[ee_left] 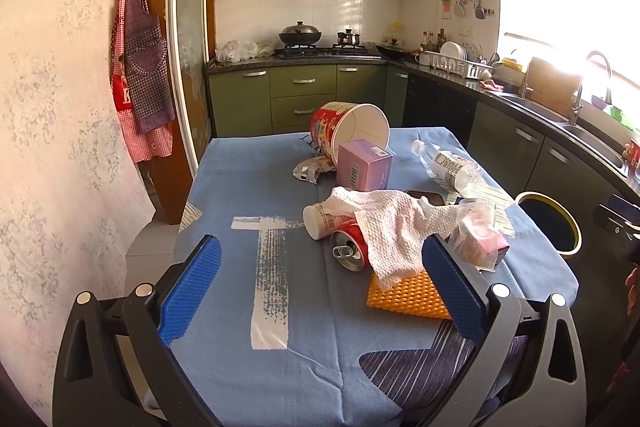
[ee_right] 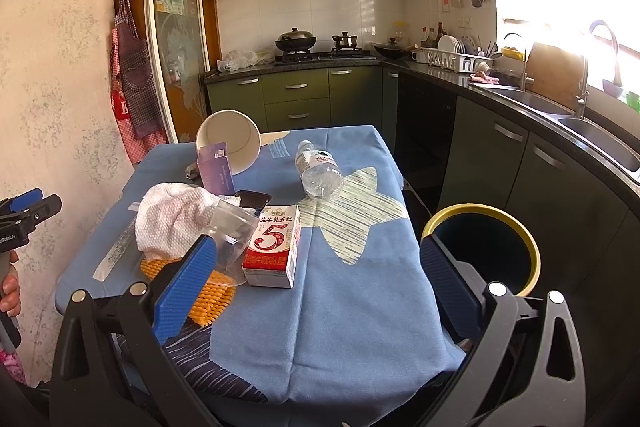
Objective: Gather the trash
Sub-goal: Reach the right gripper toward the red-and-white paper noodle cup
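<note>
Trash lies scattered on the blue-clothed table (ee_left: pixel 248 195): a red can (ee_left: pixel 352 247) and a small white cup (ee_left: pixel 320 221) partly under a white paper towel (ee_left: pixel 396 223), an orange foam net (ee_left: pixel 404 293), a tipped paper bucket (ee_left: pixel 352 127), a purple box (ee_left: pixel 364 165), a clear bottle (ee_left: pixel 450 165) and a crumpled wrapper (ee_left: pixel 310 169). A red-and-white milk carton (ee_right: pixel 274 251) lies beside a clear plastic cup (ee_right: pixel 234 239). My left gripper (ee_left: pixel 324 291) is open, low over the near table edge, short of the can. My right gripper (ee_right: pixel 316 291) is open with nothing between its fingers, near the carton.
A dark bin with a yellow rim (ee_right: pixel 484 247) stands on the floor right of the table. Green cabinets, a stove and a sink counter (ee_right: pixel 560 115) line the back and right. Aprons (ee_left: pixel 140 67) hang on the left wall. A hand (ee_right: pixel 10 291) holds the left gripper.
</note>
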The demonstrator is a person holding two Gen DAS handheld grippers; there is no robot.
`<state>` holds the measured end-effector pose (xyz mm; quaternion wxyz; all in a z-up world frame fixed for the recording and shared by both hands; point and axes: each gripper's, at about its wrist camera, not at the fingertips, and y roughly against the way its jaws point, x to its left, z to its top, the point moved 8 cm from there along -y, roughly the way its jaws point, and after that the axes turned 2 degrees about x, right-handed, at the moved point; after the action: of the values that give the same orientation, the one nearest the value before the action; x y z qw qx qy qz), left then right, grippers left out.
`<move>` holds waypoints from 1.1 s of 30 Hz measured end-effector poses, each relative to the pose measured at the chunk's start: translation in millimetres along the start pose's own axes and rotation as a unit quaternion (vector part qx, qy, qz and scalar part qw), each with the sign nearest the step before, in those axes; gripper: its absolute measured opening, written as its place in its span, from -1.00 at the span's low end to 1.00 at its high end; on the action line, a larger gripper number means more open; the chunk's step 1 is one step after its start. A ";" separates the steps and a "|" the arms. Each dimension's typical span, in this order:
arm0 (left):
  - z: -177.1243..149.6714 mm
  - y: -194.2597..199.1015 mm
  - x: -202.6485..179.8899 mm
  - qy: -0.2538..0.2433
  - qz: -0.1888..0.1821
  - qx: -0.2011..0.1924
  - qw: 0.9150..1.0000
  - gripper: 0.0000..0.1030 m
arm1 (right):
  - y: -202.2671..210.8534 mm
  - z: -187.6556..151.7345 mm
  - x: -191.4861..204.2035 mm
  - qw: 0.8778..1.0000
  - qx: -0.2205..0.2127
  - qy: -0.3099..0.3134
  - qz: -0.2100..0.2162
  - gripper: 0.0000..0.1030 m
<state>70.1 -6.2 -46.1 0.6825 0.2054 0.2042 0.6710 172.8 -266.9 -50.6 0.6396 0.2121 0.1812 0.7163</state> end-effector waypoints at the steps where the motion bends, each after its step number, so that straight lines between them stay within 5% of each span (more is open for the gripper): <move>1: -0.1 -0.1 -0.1 0.000 0.000 0.000 1.000 0.93 | -0.1 -0.1 -0.2 1.000 0.000 0.000 0.000 0.88; 33: -4.2 -4.7 -4.2 -0.004 -0.002 0.004 1.000 0.93 | -1.2 -2.6 -1.7 1.000 0.002 -0.002 -0.001 0.88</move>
<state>71.6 -10.4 -52.1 0.6841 0.2105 0.2042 0.6678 172.5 -268.4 -53.6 0.6401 0.2151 0.1817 0.7148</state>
